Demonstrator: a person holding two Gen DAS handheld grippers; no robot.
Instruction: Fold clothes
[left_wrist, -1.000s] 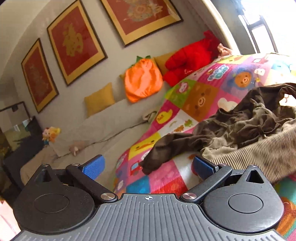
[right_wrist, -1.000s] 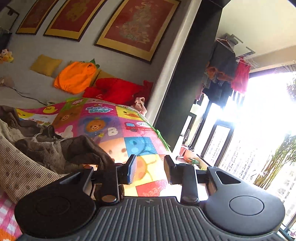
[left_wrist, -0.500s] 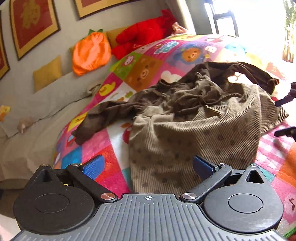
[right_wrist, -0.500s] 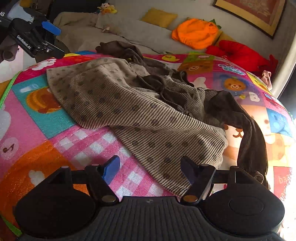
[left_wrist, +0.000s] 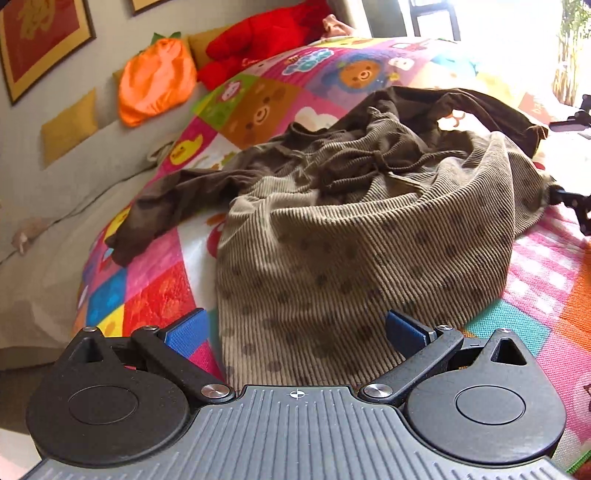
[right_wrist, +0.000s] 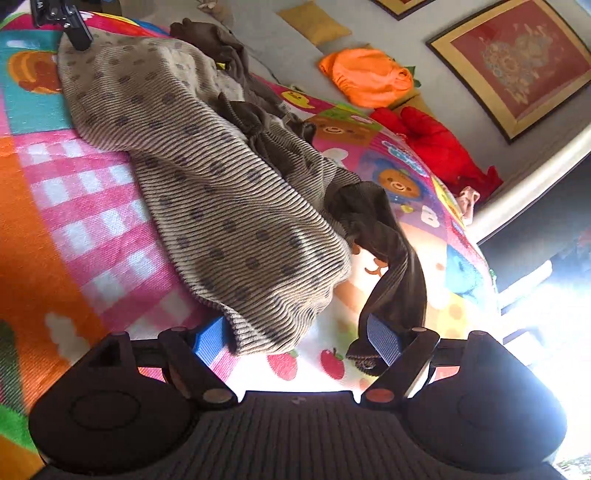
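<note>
— Left view first: what's changed?

— A second ago that camera faced the wall; now the left gripper (left_wrist: 293, 332) has dropped low over the near hem of the garment (left_wrist: 343, 236), which lies crumpled on the mat (left_wrist: 155, 295). Jaws spread wide, holding nothing, the hem between them. So the approach is done and the grab comes next, I'd say.

— And the right view?

— Same story. It was staring at the window; now the right gripper (right_wrist: 295, 338) sits at the opposite corner of the garment (right_wrist: 221, 192), tilted, jaws apart. A dark sleeve (right_wrist: 395, 273) hangs by its right finger, perhaps touching; glare makes that hard to tell.

— Folding begun?

— Not yet.
</note>
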